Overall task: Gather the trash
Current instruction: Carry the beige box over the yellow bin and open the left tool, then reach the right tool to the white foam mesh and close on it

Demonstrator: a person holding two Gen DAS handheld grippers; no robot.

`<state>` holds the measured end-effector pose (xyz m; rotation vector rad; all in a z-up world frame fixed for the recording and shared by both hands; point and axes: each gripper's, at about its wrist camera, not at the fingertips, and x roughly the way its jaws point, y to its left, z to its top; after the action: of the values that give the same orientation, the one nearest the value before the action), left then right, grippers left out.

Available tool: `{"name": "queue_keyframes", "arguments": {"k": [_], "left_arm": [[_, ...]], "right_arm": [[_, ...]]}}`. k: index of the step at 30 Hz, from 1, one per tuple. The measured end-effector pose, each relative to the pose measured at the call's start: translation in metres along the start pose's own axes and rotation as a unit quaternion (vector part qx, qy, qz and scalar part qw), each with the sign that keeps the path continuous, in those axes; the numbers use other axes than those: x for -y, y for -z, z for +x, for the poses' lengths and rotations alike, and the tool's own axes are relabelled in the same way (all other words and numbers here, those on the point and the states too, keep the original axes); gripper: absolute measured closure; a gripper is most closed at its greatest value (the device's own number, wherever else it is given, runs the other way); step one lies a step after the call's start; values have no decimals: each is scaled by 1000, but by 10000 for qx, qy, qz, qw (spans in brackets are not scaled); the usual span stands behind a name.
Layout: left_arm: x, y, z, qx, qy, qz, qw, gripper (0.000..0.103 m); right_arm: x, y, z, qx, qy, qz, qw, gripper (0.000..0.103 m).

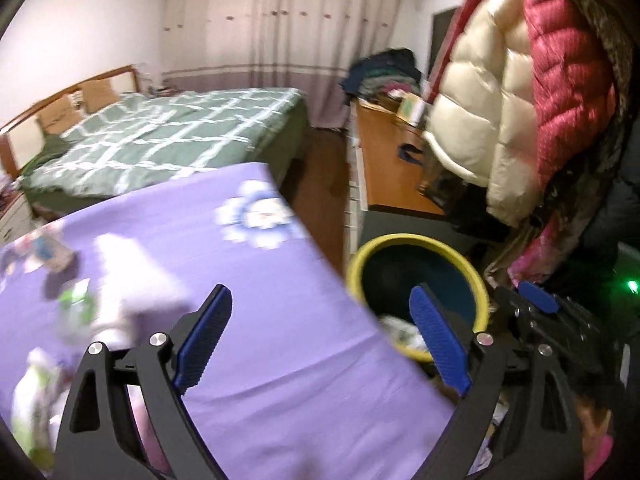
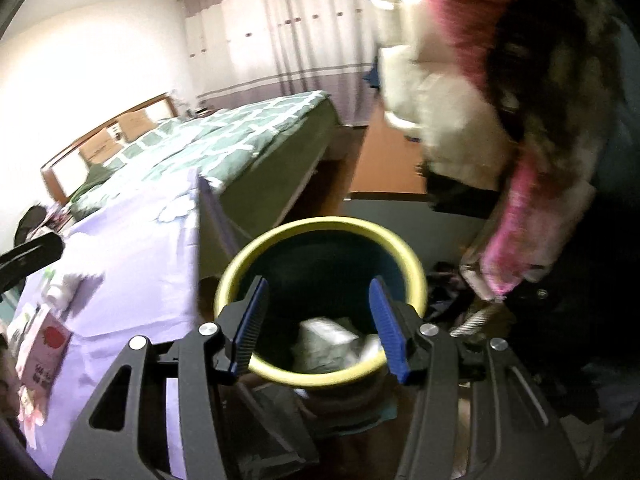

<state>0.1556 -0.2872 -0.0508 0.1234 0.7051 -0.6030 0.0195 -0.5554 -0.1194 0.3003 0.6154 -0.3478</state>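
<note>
In the left wrist view the left gripper [image 1: 320, 320] fills the lower middle of the frame, its blue-padded jaws spread wide with nothing between them. Behind it a purple flowered cloth [image 1: 248, 280] runs from the lower left toward the centre, and blurred scraps of trash [image 1: 76, 304], white and green, lie on it at the far left. Right of the cloth's edge, in the lower right, stands a bin [image 1: 416, 240] with a yellow rim and dark inside; pale litter shows at its bottom. Puffy white and red jackets [image 1: 516, 92] hang in the upper right, and a green checked bed [image 1: 160, 136] sits in the left middle.

In the right wrist view the right gripper [image 2: 316, 316] hangs directly over the bin [image 2: 320, 228] at lower centre, jaws parted and empty, with crumpled wrappers [image 2: 328, 340] lying inside the bin between them. A pink carton [image 2: 42, 354] rests on the purple cloth [image 2: 140, 248] at the lower left edge
</note>
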Motion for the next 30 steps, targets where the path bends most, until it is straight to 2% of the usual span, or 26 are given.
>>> {"name": "queue_keyframes", "arguments": {"k": [5, 9, 13, 17, 21, 30], "left_arm": [[-68, 23, -54, 175, -476, -402, 9979, 13], [-125, 42, -93, 360, -1050, -678, 9915, 13], [-172, 56, -116, 468, -1362, -956, 9850, 13], [-212, 64, -121, 467, -1550, -1188, 9796, 13], [-233, 65, -115, 432, -1600, -1273, 9779, 13], [-239, 53, -95, 445, -1587, -1286, 9779, 13]], "right_arm": [[-56, -5, 9, -91, -444, -388, 9982, 52], [-114, -13, 23, -234, -923, -745, 9927, 52], [-167, -22, 32, -328, -1317, -1079, 9849, 52], [-220, -27, 43, -440, -1660, -1413, 9750, 52], [-266, -24, 55, -602, -1797, -1762, 9659, 52], [-323, -22, 79, -804, -1829, -2249, 9537, 52]]}}
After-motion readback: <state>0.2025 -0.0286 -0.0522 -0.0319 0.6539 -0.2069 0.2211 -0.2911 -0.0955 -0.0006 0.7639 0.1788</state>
